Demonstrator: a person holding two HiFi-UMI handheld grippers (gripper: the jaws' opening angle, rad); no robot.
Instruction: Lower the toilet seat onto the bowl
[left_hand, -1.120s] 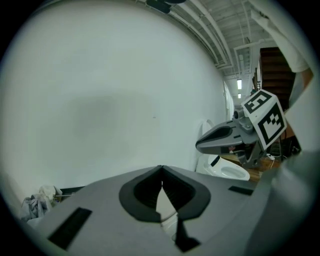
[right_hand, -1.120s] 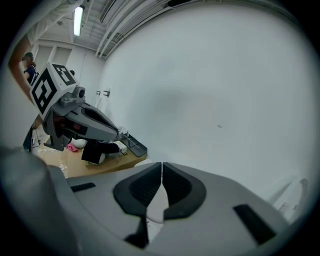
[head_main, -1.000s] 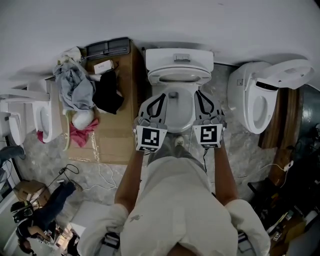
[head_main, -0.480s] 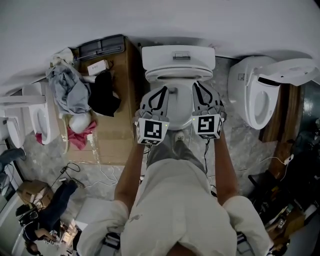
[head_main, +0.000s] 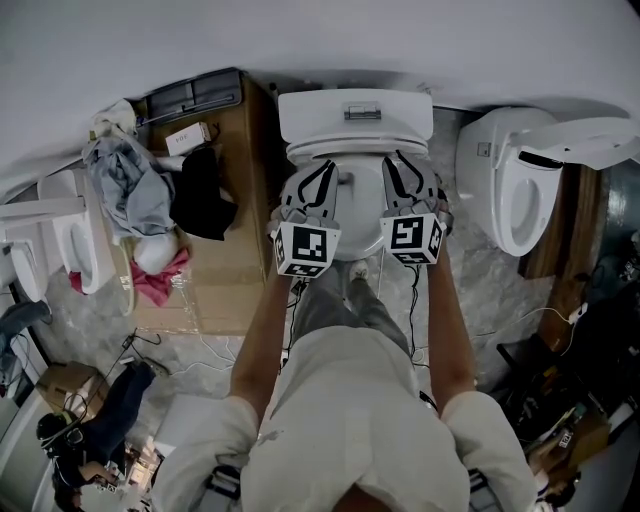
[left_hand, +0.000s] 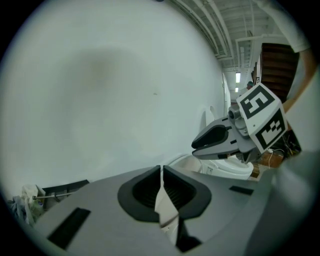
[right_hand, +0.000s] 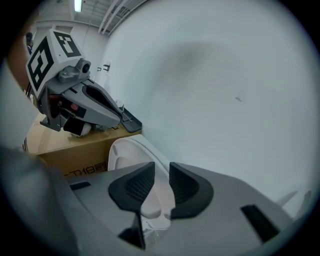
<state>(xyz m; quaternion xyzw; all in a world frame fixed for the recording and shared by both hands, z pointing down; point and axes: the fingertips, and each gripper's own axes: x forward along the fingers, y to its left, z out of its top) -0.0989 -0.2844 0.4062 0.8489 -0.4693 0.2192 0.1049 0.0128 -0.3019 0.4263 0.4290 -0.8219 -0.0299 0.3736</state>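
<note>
The white toilet stands against the wall, its tank (head_main: 355, 108) at the back and its seat (head_main: 350, 152) down over the bowl. Both grippers hover side by side above the bowl, pointing at the tank. My left gripper (head_main: 322, 172) (left_hand: 161, 172) has just been opening; its jaws are parted by only a thin slit, with nothing gripped. My right gripper (head_main: 392, 165) (right_hand: 162, 170) has also just been opening and shows a clear gap. The white seat (right_hand: 131, 150) appears beyond that gap, untouched by the pads.
A second toilet (head_main: 510, 180) with its lid raised stands to the right, and a third (head_main: 60, 235) at far left. A cardboard box (head_main: 240, 240) with clothes (head_main: 135, 185) sits left of the toilet. Cables (head_main: 200, 350) lie on the floor.
Both grippers have moved forward over the bowl toward the tank. The toilet now sits slightly higher in the head view.
</note>
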